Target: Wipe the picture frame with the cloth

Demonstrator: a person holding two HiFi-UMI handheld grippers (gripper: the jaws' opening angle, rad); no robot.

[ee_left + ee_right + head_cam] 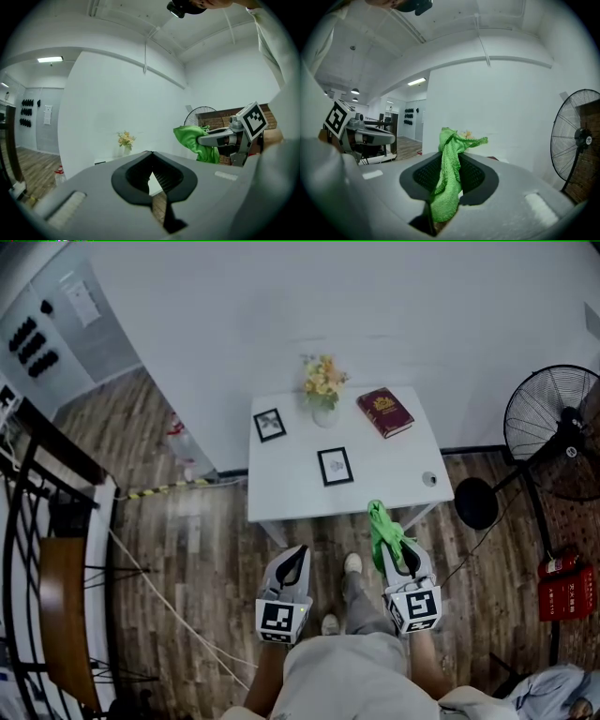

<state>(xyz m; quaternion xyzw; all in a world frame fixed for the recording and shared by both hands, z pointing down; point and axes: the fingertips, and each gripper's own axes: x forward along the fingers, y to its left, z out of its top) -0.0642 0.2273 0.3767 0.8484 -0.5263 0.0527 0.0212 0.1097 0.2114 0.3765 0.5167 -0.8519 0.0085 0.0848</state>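
Observation:
Two black picture frames lie on the small white table (394,479): one near its middle (336,466), one at the back left (269,424). Both grippers hang in front of the table's near edge, above the wooden floor. My right gripper (398,546) (452,158) is shut on a green cloth (382,526) (449,180), which sticks out past the jaw tips and droops; the left gripper view also shows the cloth (194,140). My left gripper (300,553) (149,153) is shut with nothing in it. Neither gripper touches a frame.
A vase of yellow flowers (323,390), a red book (385,412) and a small round object (429,478) share the table. A standing fan (553,427) and red extinguishers (567,587) are at the right; a black railing (37,521) at the left. My feet are near the table's front.

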